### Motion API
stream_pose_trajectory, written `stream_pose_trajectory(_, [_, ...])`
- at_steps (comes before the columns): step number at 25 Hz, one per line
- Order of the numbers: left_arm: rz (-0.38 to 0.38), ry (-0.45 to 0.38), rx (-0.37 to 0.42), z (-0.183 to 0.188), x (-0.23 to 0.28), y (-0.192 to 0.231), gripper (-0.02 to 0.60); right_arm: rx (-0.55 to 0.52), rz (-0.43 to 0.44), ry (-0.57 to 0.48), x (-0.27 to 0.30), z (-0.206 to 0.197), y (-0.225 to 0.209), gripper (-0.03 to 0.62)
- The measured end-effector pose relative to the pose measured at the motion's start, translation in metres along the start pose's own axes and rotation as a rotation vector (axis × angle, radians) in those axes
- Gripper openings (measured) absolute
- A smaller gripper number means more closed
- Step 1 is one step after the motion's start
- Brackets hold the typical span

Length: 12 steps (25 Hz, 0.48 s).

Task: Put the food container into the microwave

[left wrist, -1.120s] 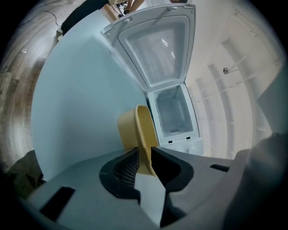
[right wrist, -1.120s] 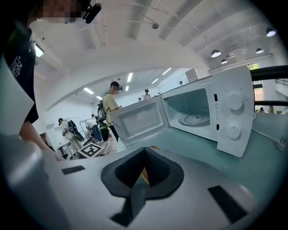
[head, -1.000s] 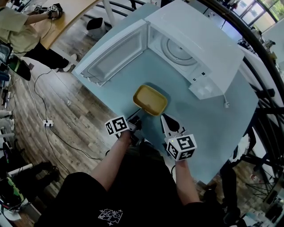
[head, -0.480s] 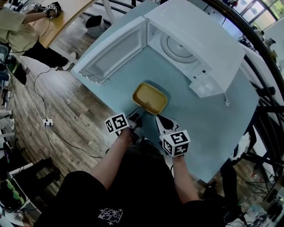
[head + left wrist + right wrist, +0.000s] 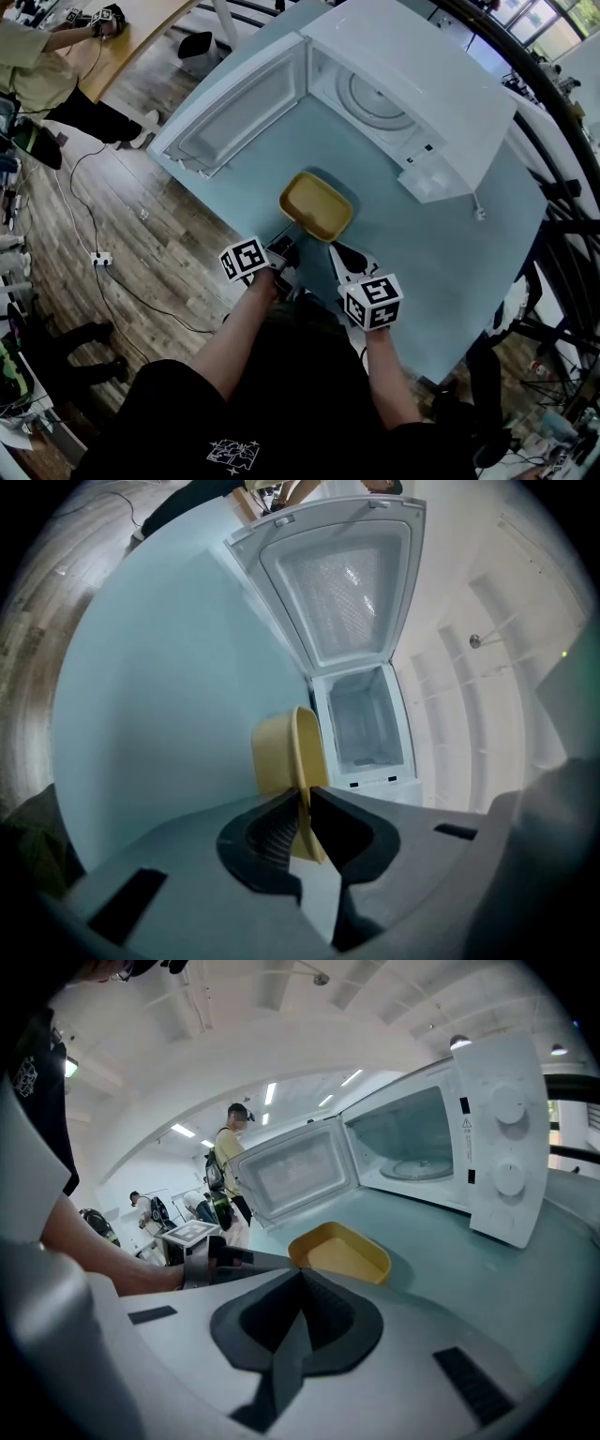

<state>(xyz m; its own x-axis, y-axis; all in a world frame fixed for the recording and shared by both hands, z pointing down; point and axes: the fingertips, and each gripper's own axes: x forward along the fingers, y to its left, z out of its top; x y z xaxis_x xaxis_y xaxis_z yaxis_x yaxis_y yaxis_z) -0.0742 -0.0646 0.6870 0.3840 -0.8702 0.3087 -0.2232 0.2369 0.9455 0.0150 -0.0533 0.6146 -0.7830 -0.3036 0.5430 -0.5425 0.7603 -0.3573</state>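
Note:
The yellow food container [image 5: 317, 206] sits on the pale blue table [image 5: 441, 244] in front of the open white microwave [image 5: 412, 89]. My left gripper [image 5: 285, 246] is shut on the container's near rim; in the left gripper view the yellow wall [image 5: 281, 757] stands between the jaws of this gripper [image 5: 303, 797]. My right gripper [image 5: 339, 253] hovers just behind the container's near right corner, shut and holding nothing. From the right gripper view the container [image 5: 342, 1252] lies just past the closed tips of the right gripper [image 5: 302, 1274], with the microwave cavity [image 5: 403, 1143] beyond.
The microwave door [image 5: 239, 117] swings out to the left, over the table's far-left corner. A glass turntable [image 5: 375, 98] lies inside the cavity. Cables and a power strip [image 5: 100, 258] trail over the wooden floor at left. A person [image 5: 37, 66] sits at another table, top left.
My right gripper has slid a little left and forward, closer to the container. The left gripper keeps its hold on the rim, and the container has barely shifted.

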Motion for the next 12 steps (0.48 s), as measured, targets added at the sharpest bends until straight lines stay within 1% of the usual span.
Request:
stream_pose_trajectory(3, [0.002, -0.004, -0.007, 0.0011, 0.0003, -0.0009, 0.036, 0.001, -0.001, 0.001, -0.0012, -0.0009, -0.0008, 0.006])
stream_pose_trajectory(12, [0.006, -0.007, -0.020, 0.0051, 0.0011, -0.0033, 0.028, 0.005, -0.006, -0.010, -0.0035, 0.0026, -0.0060, 0.006])
